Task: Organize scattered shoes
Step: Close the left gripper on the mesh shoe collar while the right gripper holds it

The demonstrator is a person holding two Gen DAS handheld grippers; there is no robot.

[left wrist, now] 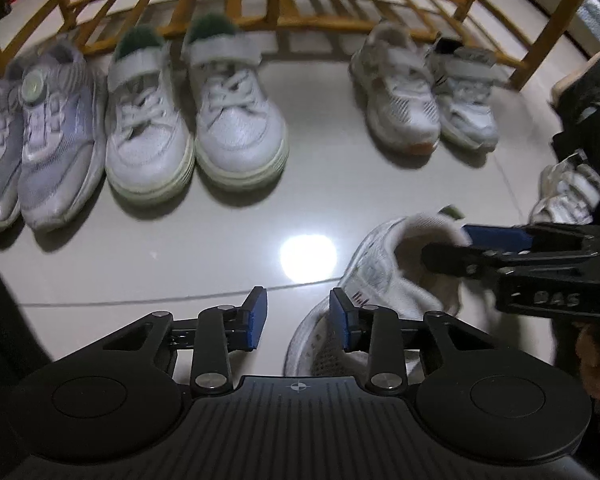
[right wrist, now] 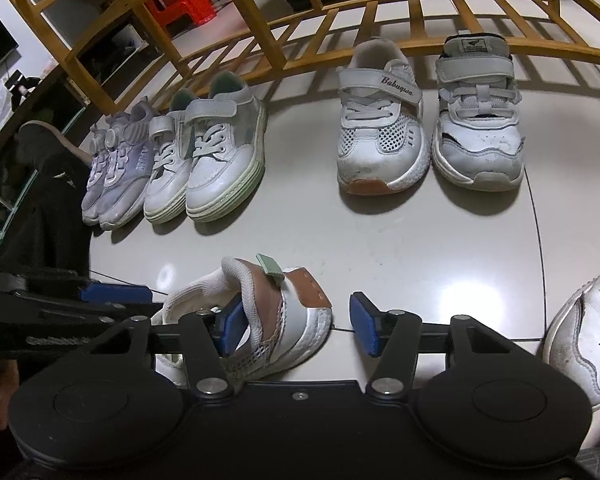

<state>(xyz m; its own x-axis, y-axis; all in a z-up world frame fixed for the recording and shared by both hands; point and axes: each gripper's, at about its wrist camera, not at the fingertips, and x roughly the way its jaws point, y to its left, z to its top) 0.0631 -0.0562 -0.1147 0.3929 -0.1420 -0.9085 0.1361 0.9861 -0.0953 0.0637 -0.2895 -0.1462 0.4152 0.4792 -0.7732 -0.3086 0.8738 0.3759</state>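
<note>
While six shoes stand in a row on the shiny floor [right wrist: 300, 232] in front of a yellow wooden rack [right wrist: 340, 16], one more shoe sits much closer to the cameras. This near shoe [right wrist: 276, 320] is white with a brown heel patch and a small green tab. It rests on the floor, apart from the row.

In the row, the purple pair [right wrist: 116, 176] is on the left end, touching side by side. Next to it is the white pair with green heels [right wrist: 208, 164]. After a gap come a white mesh shoe with a strap [right wrist: 380, 136] and a grey and white shoe [right wrist: 478, 128], close together. All toes point toward the cameras.

The right gripper [right wrist: 292, 326] has its jaws spread. One blue pad sits inside the opening of the near shoe, and the other pad is out in the air past the heel, not touching it. So the heel is between the jaws but not pinched.

The left gripper [left wrist: 298, 320] also has its jaws spread, with nothing but floor between them. Its right pad is just by the toe end of the near shoe.

Another white shoe [right wrist: 584, 328] lies at the far right edge, alone.
</note>
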